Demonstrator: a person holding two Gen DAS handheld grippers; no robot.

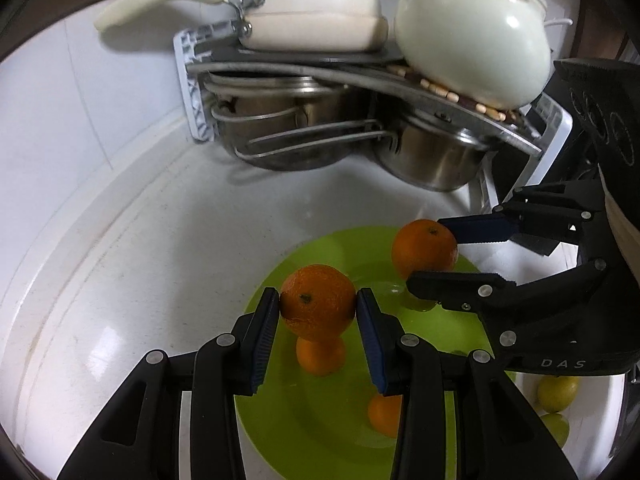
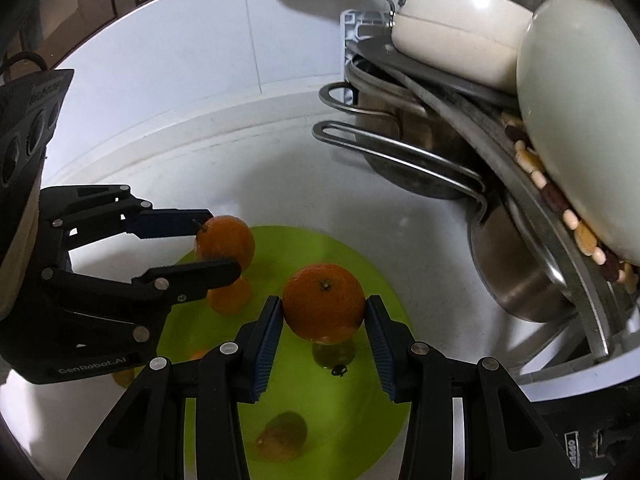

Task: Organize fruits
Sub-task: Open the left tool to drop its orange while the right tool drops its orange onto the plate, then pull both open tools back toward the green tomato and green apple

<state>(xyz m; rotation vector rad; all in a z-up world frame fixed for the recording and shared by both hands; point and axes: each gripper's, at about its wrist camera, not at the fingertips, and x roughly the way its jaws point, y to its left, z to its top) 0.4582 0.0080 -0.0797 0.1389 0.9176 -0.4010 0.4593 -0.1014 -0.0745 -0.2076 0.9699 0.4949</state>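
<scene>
A glossy green plate (image 1: 280,420) (image 2: 360,400) lies on the white counter. My left gripper (image 1: 318,304) is shut on an orange (image 1: 318,300) just above the plate's left part; the right wrist view shows this gripper (image 2: 222,242) and its orange (image 2: 226,244) at the left. My right gripper (image 2: 325,306) is shut on a second orange (image 2: 324,304) above the plate's middle. The left wrist view has that gripper (image 1: 428,252) with its orange (image 1: 424,252) over the plate's far right. Orange reflections show in the plate under both fruits.
A dish rack (image 1: 192,92) behind the plate holds steel pots (image 1: 432,160), cream pans (image 1: 316,20) and a white jug (image 1: 472,40). Two yellow lemons (image 1: 558,392) lie at the lower right, beside the plate. White tiled wall (image 2: 160,60) stands behind the counter.
</scene>
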